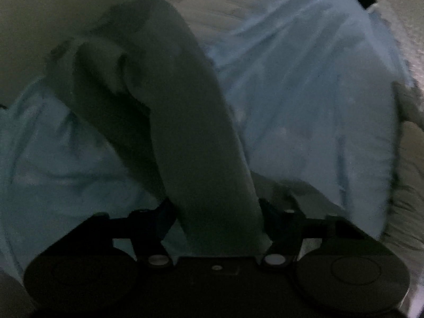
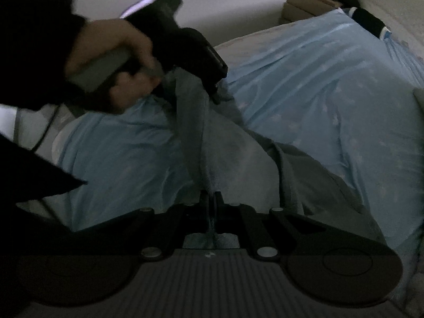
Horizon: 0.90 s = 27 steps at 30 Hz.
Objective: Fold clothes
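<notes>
Clearly your left gripper (image 2: 216, 94) has its jaws part-closed around the grey garment (image 2: 212, 137), a soft, light, floppy cloth draped over the blue bedsheet (image 2: 318, 79); rightward, your right gripper (image 2: 211, 209) pinches its near edge shut. Grip hems, not middles.

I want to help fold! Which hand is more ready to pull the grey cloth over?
Right, probably. The right gripper is shut on the edge of the soft grey cloth; the left gripper has cloth between its jaws, grip unclear.
</notes>
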Available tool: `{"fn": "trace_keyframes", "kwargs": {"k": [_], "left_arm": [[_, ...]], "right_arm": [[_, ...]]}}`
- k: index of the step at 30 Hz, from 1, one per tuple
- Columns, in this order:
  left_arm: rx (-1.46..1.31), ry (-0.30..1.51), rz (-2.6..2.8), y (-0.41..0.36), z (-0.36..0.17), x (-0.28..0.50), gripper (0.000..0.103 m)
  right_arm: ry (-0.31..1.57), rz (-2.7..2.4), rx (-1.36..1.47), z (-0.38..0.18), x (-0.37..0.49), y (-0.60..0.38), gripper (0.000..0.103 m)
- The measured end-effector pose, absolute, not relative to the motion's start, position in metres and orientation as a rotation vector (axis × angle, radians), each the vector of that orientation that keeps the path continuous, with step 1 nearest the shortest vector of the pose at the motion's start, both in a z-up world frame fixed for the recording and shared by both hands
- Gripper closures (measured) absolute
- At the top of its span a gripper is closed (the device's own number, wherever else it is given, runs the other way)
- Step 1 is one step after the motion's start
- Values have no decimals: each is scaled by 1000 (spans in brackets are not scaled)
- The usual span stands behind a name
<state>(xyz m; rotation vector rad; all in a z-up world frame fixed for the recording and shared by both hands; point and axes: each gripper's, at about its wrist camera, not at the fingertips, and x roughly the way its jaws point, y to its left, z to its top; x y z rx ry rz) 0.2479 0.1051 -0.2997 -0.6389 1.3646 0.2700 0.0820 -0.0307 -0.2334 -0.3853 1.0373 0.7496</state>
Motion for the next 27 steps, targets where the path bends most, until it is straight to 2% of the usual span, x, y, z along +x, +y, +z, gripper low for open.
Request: {"fn": "trace_keyframes", "kwargs": {"k": [2, 4, 6, 11, 14, 21, 27], "left_arm": [[-618, 1355, 297, 116, -303, 251, 65], [-639, 1326, 317, 128, -301, 250, 88], [-704, 1273, 314, 142, -293, 244, 94], [-840, 1127, 285, 169, -261, 212, 96], [-909, 1115, 319, 191, -261, 180, 96], [-1057, 1229, 462, 227, -319, 106, 95], [-1075, 1294, 510, 235, -362, 79, 92]], "right_arm": [[1038, 760, -396, -230, 79, -31, 101], [1037, 766, -410, -229, 76, -32, 101], [1040, 771, -420, -230, 76, -32, 101], [1076, 794, -434, -243, 74, -24, 101], [1118, 823, -429, -258, 69, -17, 101], [1283, 851, -417, -316, 52, 0, 101], [1441, 740, -327, -369, 58, 5, 101]]}}
